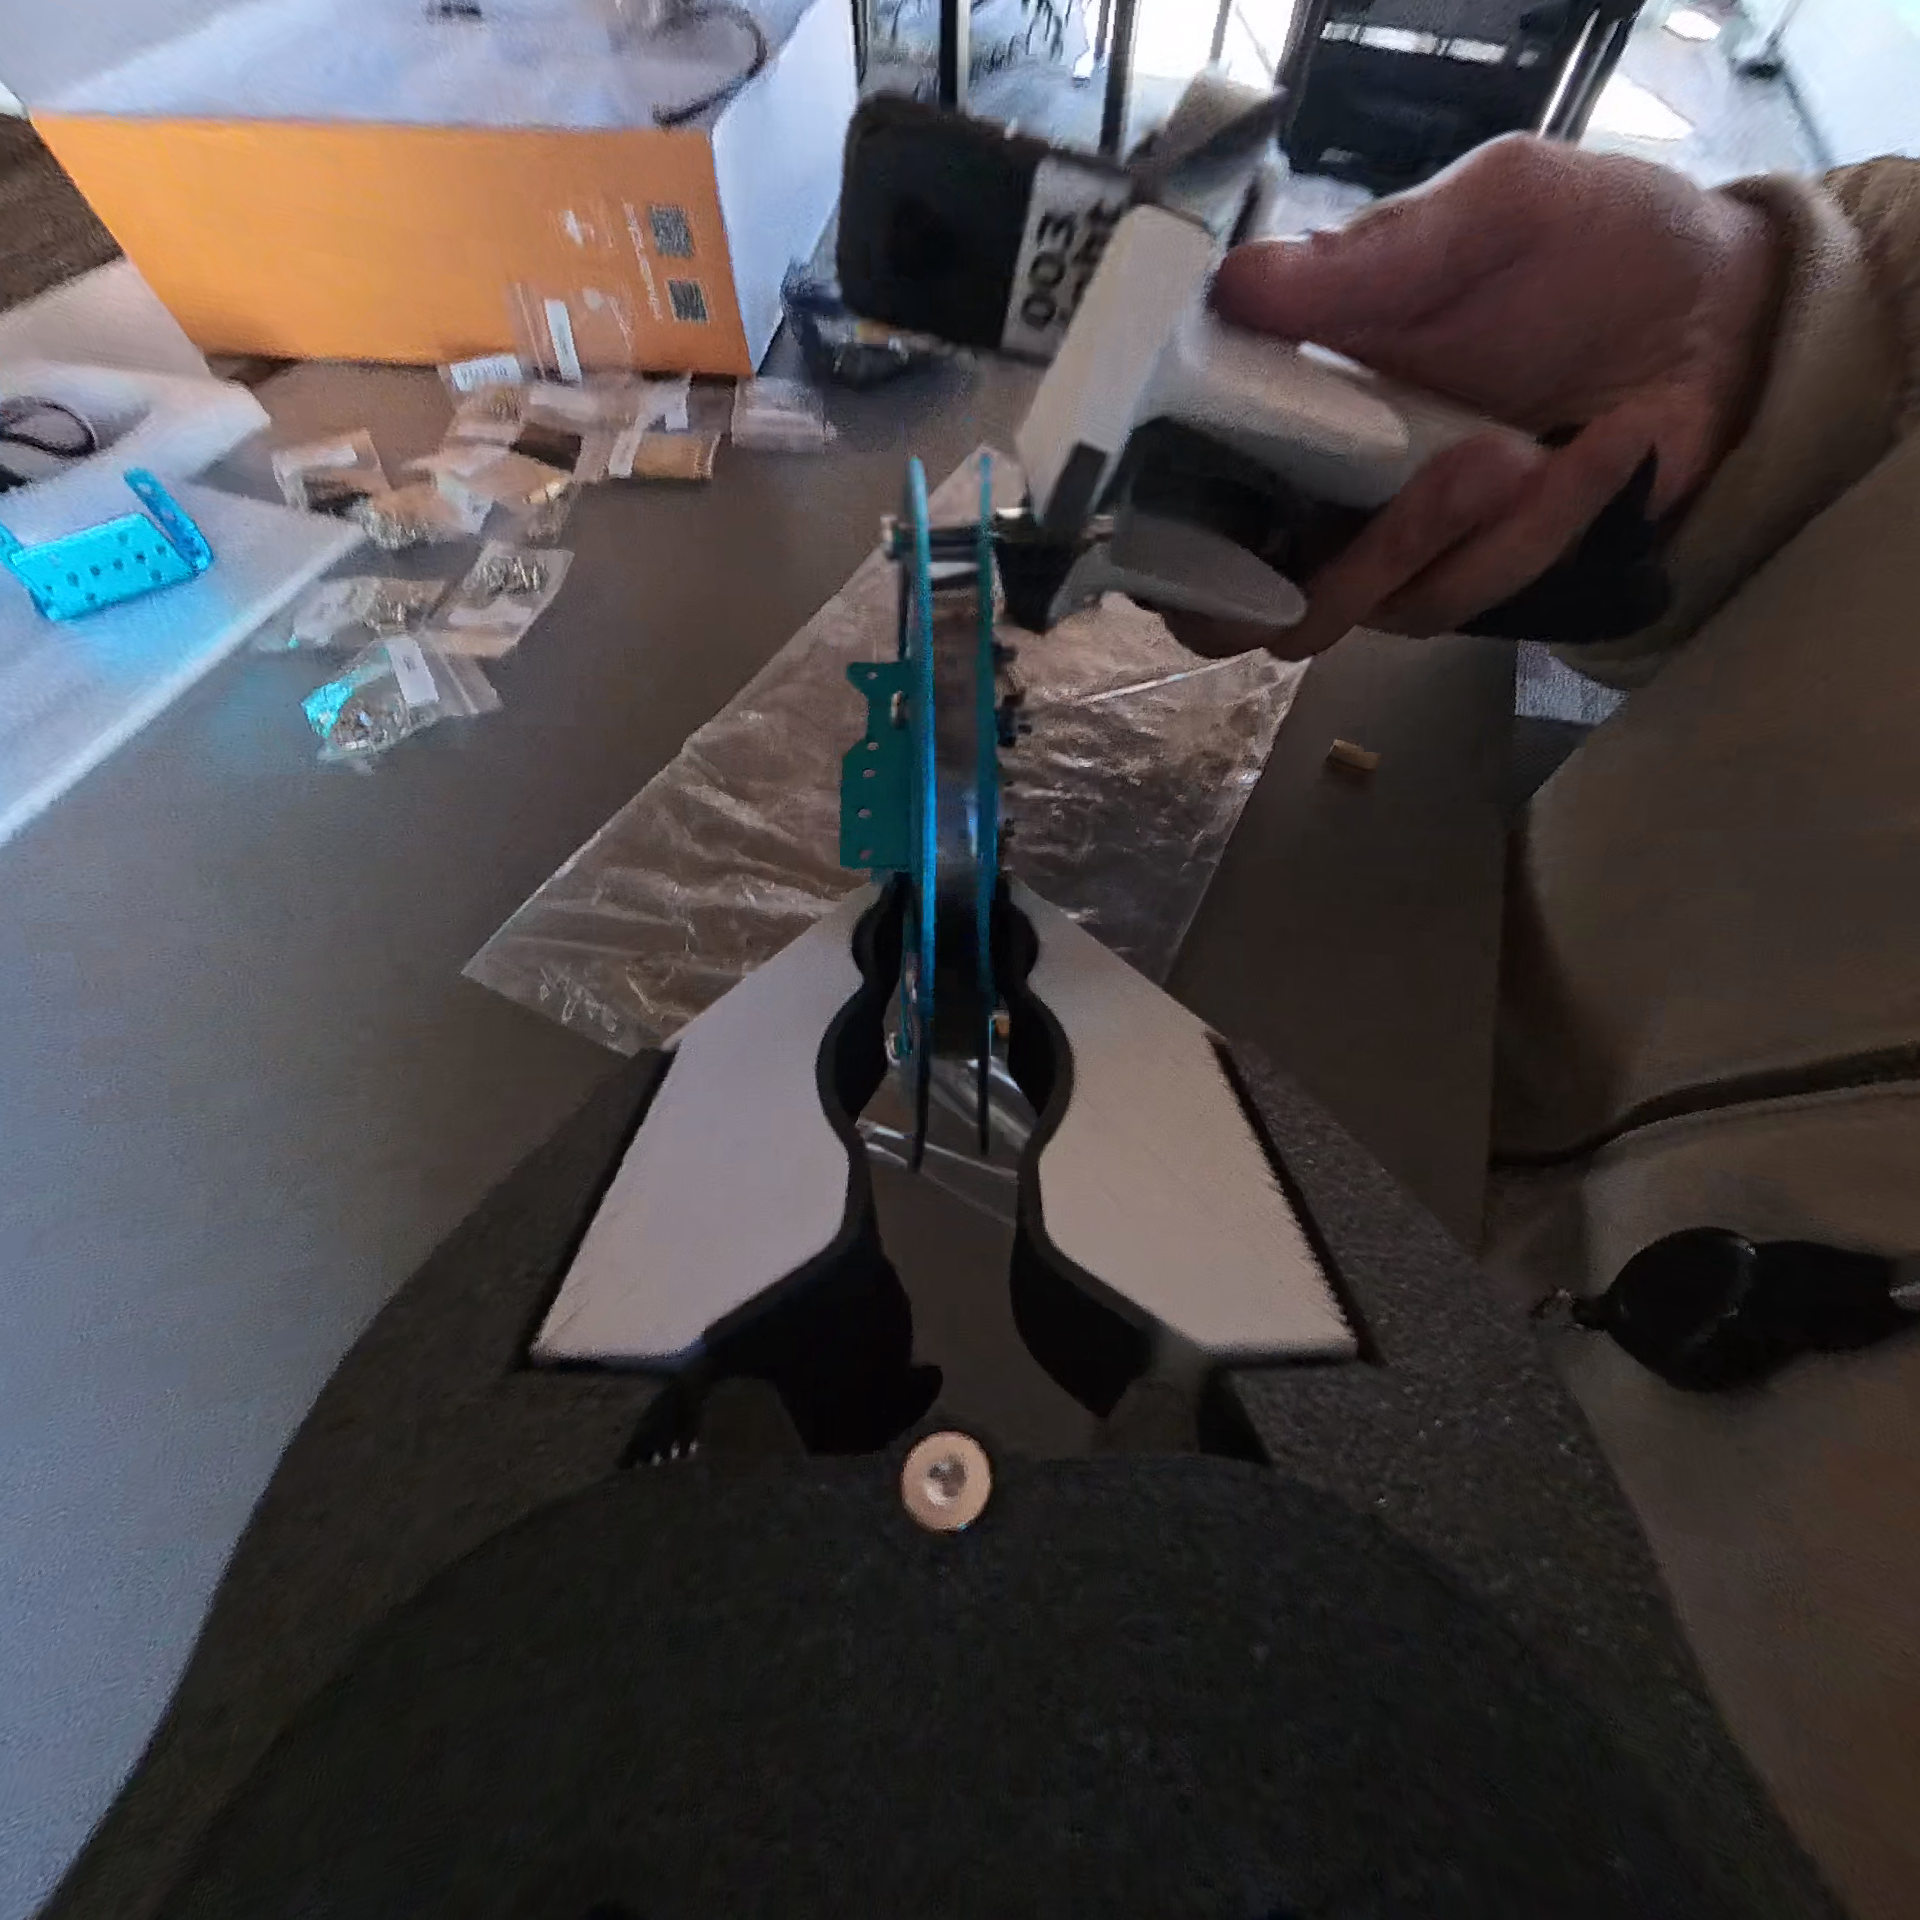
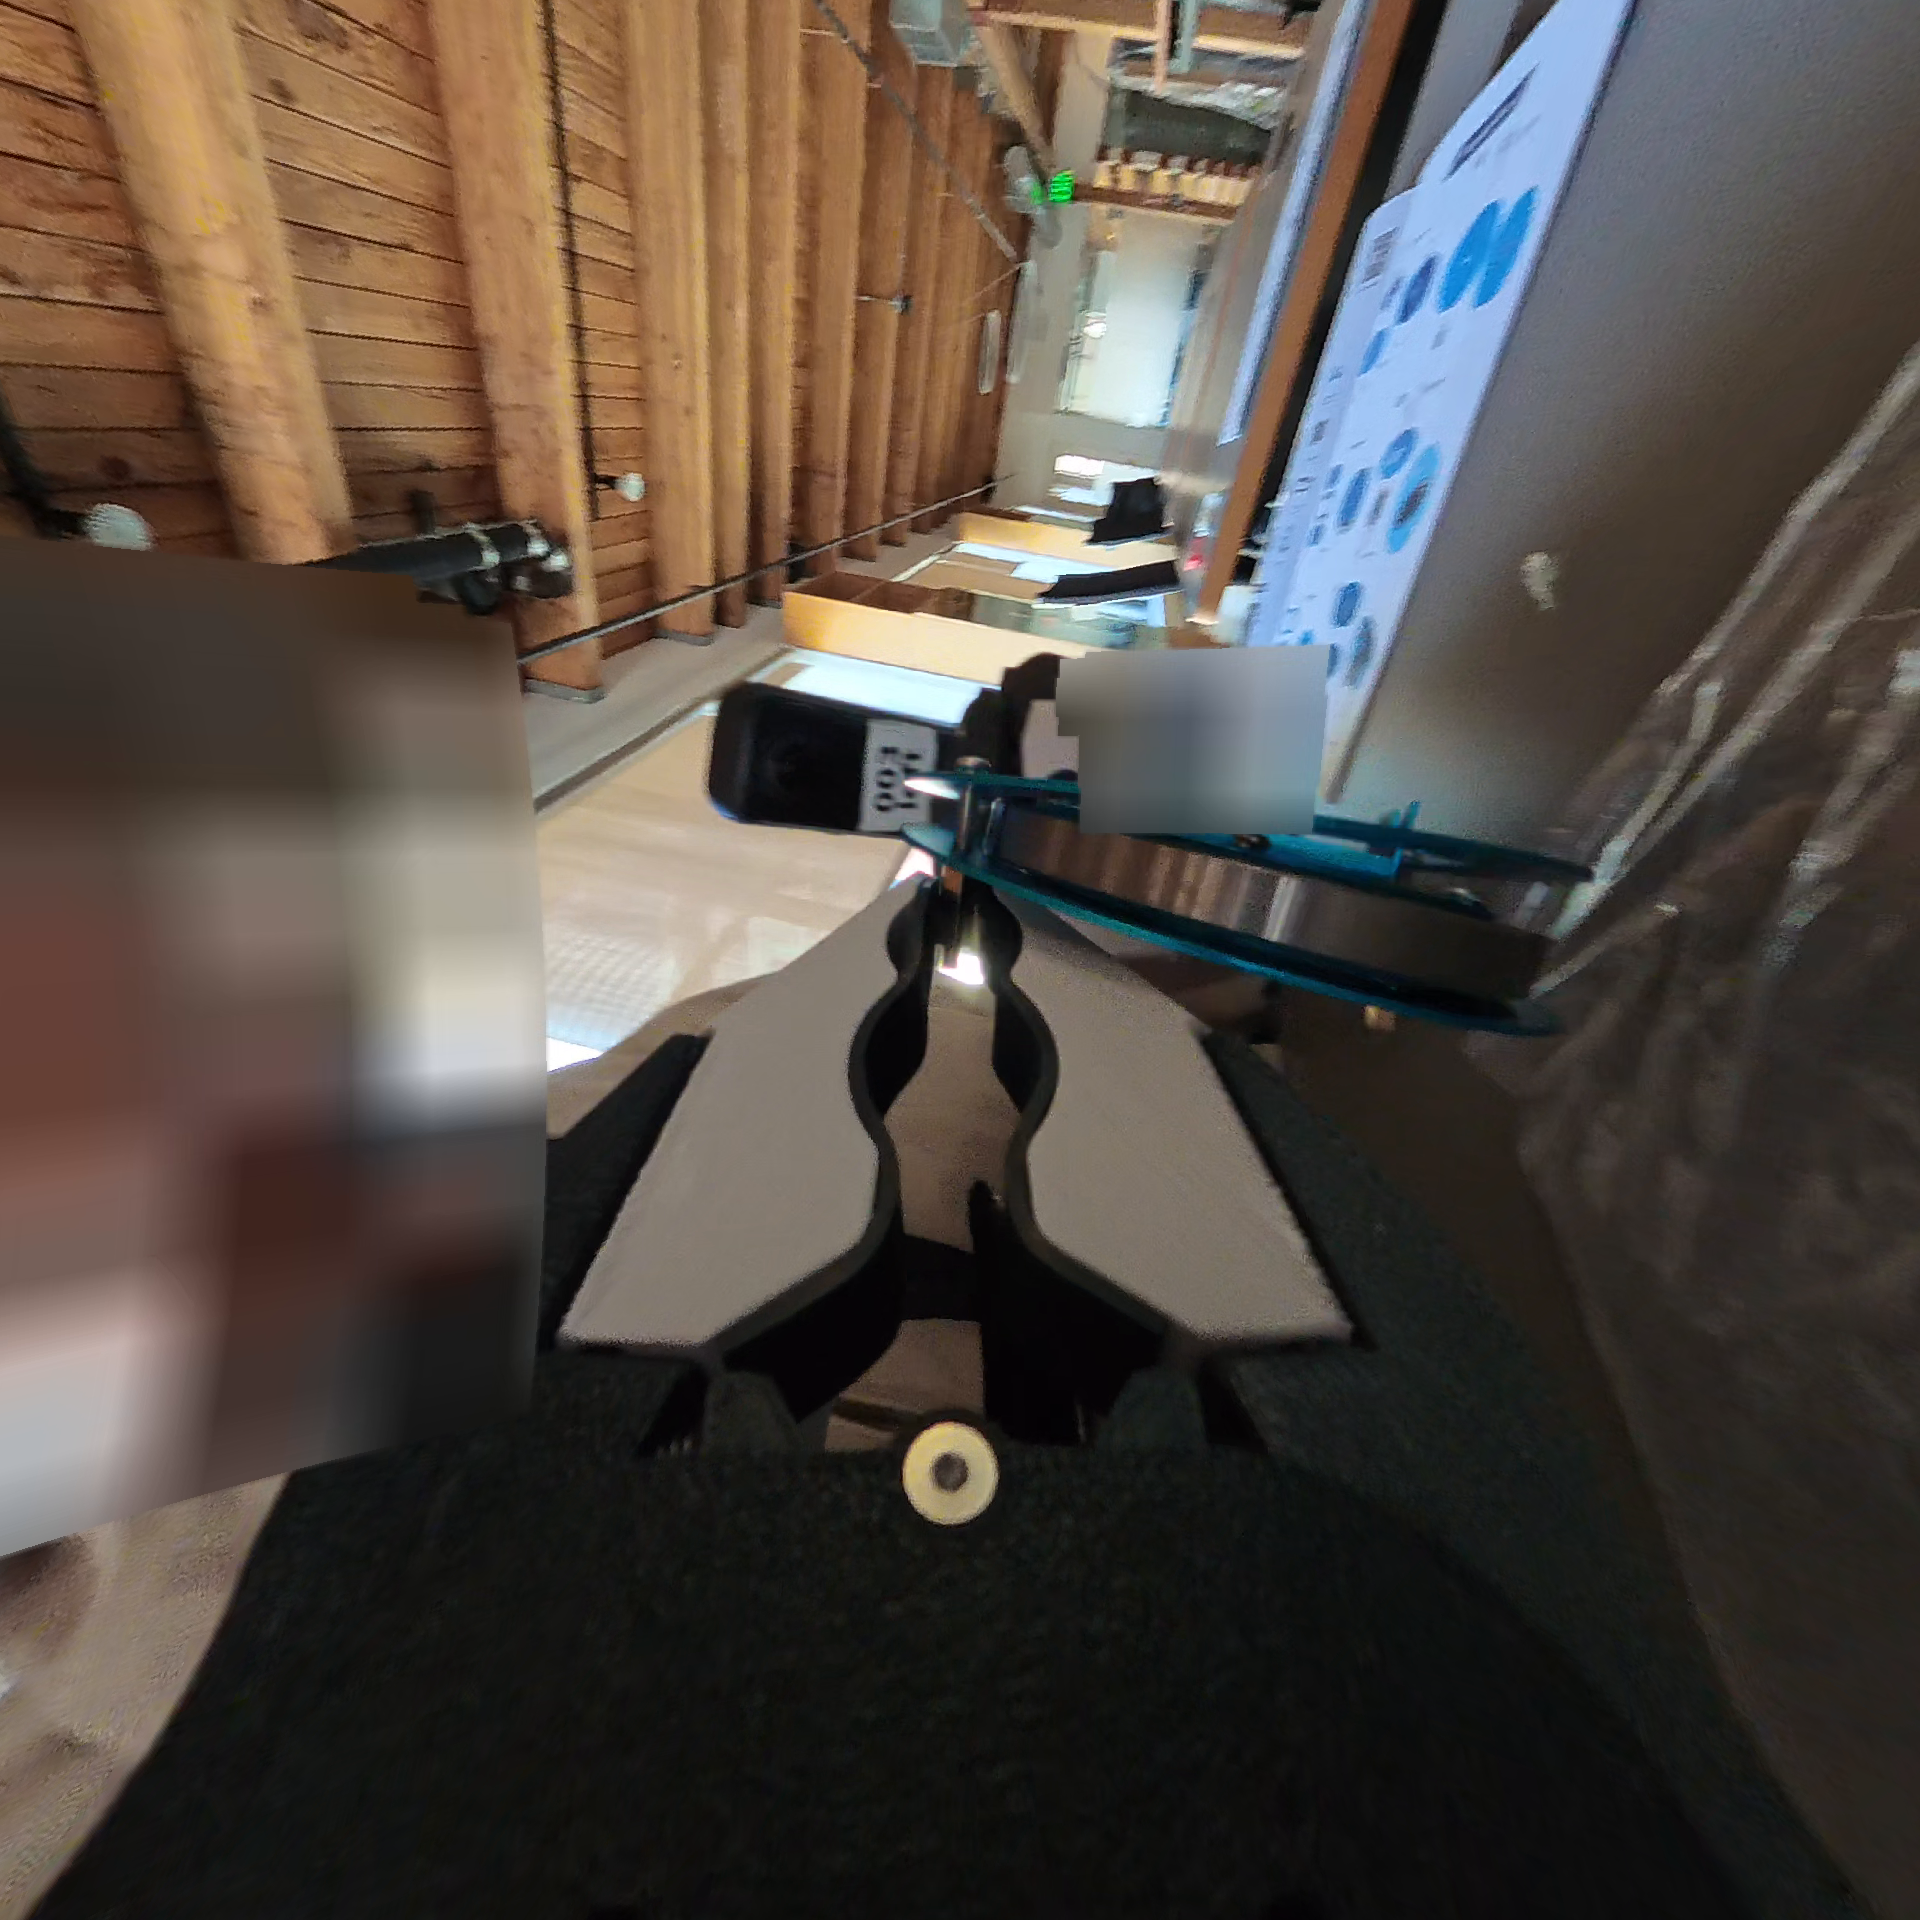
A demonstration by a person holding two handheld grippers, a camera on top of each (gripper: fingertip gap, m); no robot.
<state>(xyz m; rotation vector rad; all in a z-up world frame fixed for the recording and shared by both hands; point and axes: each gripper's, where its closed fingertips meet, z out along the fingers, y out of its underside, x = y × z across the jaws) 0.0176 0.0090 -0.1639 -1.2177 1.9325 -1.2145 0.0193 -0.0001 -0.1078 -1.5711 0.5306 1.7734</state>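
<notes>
My left gripper [image 1: 951, 906] is shut on a blue two-plate assembly [image 1: 951, 727], which it holds edge-on and upright above the table. The assembly is two thin teal discs with a dark layer between them and a blue perforated bracket [image 1: 878, 769] on its left side. A hand [image 1: 1538, 343] holds my right gripper [image 1: 1029, 545], rolled sideways at the assembly's far top edge. In the right wrist view, my right gripper [image 2: 958, 916] is closed around a thin metal post [image 2: 966, 831] at the rim of the assembly [image 2: 1247, 920]. The left gripper's black camera [image 2: 790, 769] shows behind it.
A crumpled clear plastic bag [image 1: 748, 831] lies on the grey table under the assembly. Several small bags of screws [image 1: 416, 686], a blue U-bracket [image 1: 104, 561] and an orange and white box [image 1: 416, 239] lie at left. A small brass piece [image 1: 1351, 758] lies at right. A printed sheet [image 2: 1455, 364] shows at right. Tip to tip, the grippers are about 6 cm apart. Left tips and right tips are each some 20 cm from the small brass piece [image 1: 1351, 758].
</notes>
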